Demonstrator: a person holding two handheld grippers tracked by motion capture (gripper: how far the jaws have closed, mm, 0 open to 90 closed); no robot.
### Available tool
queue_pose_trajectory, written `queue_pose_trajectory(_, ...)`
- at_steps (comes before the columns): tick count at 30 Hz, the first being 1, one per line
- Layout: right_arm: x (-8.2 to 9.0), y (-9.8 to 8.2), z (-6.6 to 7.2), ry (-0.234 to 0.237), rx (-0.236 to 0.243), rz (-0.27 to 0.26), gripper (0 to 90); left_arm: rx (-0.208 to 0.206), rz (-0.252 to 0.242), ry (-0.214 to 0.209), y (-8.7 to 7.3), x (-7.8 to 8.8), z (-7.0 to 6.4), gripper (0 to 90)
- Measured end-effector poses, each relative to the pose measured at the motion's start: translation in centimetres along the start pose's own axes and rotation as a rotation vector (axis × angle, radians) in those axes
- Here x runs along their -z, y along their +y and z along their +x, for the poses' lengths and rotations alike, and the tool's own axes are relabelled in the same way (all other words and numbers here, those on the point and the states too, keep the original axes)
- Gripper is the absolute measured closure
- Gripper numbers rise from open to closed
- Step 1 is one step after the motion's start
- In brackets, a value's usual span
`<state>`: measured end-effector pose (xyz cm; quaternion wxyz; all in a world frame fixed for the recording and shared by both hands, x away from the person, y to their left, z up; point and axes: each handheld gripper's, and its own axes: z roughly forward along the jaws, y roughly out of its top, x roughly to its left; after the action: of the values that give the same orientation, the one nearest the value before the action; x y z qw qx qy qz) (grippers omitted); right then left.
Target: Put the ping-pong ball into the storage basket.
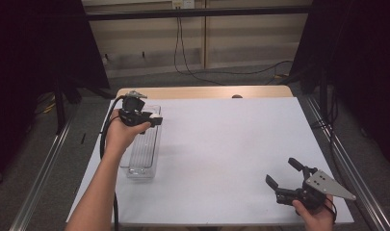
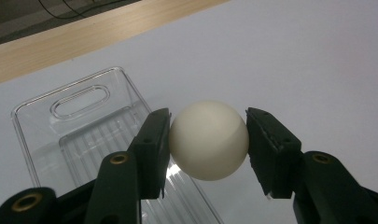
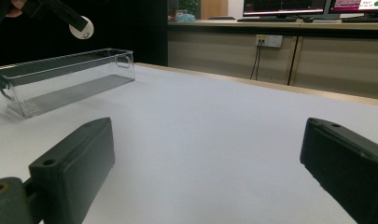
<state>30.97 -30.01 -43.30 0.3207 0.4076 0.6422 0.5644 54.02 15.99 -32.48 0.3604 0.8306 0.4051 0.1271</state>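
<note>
high view: the left tongs (image 1: 151, 119) hang over the far end of the clear bin (image 1: 143, 150), which lies lengthwise along the left edge of the counter (image 1: 231, 144). a small white ball (image 1: 157, 116) shows at their tips. the right tongs (image 1: 284, 174) sit near the counter's near right corner, jaws spread wide with nothing between them.

left gripper view: the left tongs (image 2: 208, 135) are clenched on the ball (image 2: 209, 139), one pad pressed to each side of it. the ball is held in the air above the bin (image 2: 79, 116), whose handle-slot end lies toward the counter's wooden far edge.

right gripper view: the right tongs (image 3: 207, 154) are released, low over the bare counter (image 3: 214, 121). farther off, the bin (image 3: 60, 79) stands near the left edge, with the ball (image 3: 81, 27) above it in the left tongs.
</note>
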Motion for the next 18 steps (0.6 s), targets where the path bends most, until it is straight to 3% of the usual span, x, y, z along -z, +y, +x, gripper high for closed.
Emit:
queue_pose_trajectory(1, -0.01, -0.01, -0.01, 0.001, 0.000, 0.000, 2.6, 0.025, -0.016, 0.004, -0.04, -0.07, -0.09, 51.2)
queue_pose_trajectory(6, -0.01, 0.00, 0.02, 0.000, 0.003, 0.001, 2.6, -0.003, 0.015, -0.002, -0.08, 0.14, 0.42, 51.2)
queue_pose_trajectory(10, 0.00, 0.00, 0.03, -0.002, 0.002, 0.002, 2.7, 0.019, -0.009, 0.015, -0.20, -0.02, 0.38, 51.2)
queue_pose_trajectory(11, -0.01, 0.00, 0.02, 0.000, 0.003, 0.001, 2.7, 0.001, 0.006, 0.015, -0.20, 0.07, 0.56, 51.2)
queue_pose_trajectory(13, -0.01, 0.01, 0.02, 0.001, 0.003, 0.000, 2.6, 0.007, 0.005, 0.012, -0.25, 0.04, 0.63, 51.2)
queue_pose_trajectory(14, -0.01, 0.01, 0.01, 0.001, 0.005, 0.000, 2.6, 0.024, -0.001, 0.011, -0.29, -0.01, 0.57, 51.2)
queue_pose_trajectory(18, -0.01, 0.01, 0.02, 0.002, 0.003, 0.001, 2.7, 0.010, 0.007, 0.017, -0.34, -0.01, 0.85, 51.2)
